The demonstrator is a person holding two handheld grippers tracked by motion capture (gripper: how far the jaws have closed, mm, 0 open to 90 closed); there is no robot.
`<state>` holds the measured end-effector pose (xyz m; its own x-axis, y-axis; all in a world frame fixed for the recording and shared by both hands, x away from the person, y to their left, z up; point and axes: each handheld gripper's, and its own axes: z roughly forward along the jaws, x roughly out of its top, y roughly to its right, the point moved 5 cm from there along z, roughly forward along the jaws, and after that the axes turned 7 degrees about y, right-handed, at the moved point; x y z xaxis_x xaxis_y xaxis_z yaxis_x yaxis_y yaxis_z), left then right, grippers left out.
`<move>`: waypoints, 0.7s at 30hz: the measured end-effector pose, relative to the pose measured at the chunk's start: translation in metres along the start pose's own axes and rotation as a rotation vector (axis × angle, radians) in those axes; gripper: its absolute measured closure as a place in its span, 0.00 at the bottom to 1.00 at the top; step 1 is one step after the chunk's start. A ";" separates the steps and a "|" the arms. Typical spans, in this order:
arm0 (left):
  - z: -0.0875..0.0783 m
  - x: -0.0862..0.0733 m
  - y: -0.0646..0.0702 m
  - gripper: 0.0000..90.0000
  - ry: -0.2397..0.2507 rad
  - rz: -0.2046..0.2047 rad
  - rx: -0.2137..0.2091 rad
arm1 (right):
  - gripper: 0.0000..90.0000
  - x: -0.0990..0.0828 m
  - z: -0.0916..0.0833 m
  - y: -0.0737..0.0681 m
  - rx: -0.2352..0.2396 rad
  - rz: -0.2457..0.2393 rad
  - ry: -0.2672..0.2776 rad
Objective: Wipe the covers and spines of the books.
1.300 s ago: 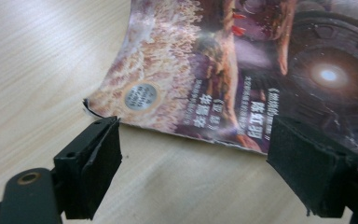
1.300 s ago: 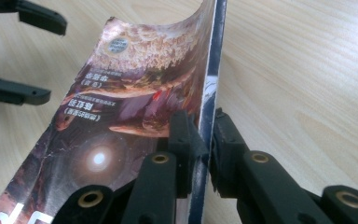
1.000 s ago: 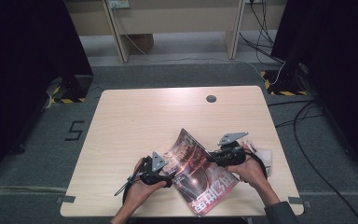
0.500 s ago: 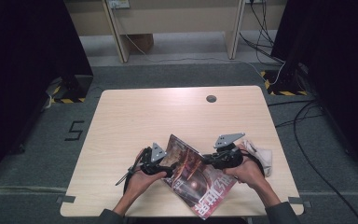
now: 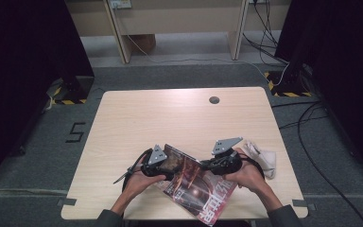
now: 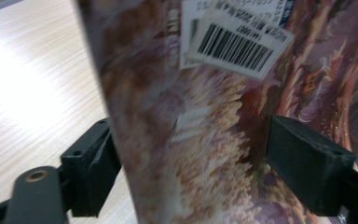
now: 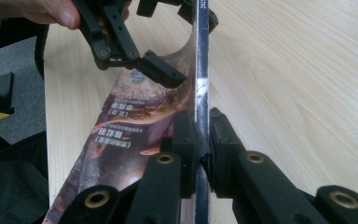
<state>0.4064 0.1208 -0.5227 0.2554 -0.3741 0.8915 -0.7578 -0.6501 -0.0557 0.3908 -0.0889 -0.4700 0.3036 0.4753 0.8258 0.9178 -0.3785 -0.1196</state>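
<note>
Both forearms came in from the near edge of the counter, hands close together. The left tool (image 5: 163, 166) pointed toward the right one, its jaws standing wide and just closing in a little, their pads pressing on nothing. The right tool (image 7: 200, 135) had its jaws clamped tight together, held level in the right hand (image 5: 248, 174).
</note>
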 end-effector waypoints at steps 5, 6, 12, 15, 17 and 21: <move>-0.003 -0.002 -0.004 0.33 -0.001 -0.003 -0.004 | 0.93 -0.001 0.001 0.002 -0.009 0.000 -0.004; -0.004 -0.003 -0.005 0.36 -0.002 0.001 -0.006 | 0.93 -0.001 0.001 0.002 -0.011 0.004 -0.003; -0.008 -0.005 -0.008 0.50 -0.025 0.065 0.004 | 0.93 -0.004 0.003 0.004 -0.019 0.005 -0.019; -0.011 -0.007 -0.010 0.59 -0.033 0.085 0.004 | 0.93 -0.005 0.004 0.005 -0.021 0.004 -0.025; -0.013 -0.007 -0.011 0.65 -0.042 0.100 0.001 | 0.93 -0.005 0.004 0.005 -0.021 0.004 -0.026; -0.015 -0.007 -0.011 0.70 -0.054 0.126 -0.006 | 0.91 -0.006 0.005 0.006 -0.026 0.012 -0.030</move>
<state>0.4040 0.1408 -0.5219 0.1897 -0.4882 0.8518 -0.7893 -0.5918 -0.1634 0.3957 -0.0904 -0.4786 0.3224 0.4941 0.8074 0.9073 -0.4044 -0.1148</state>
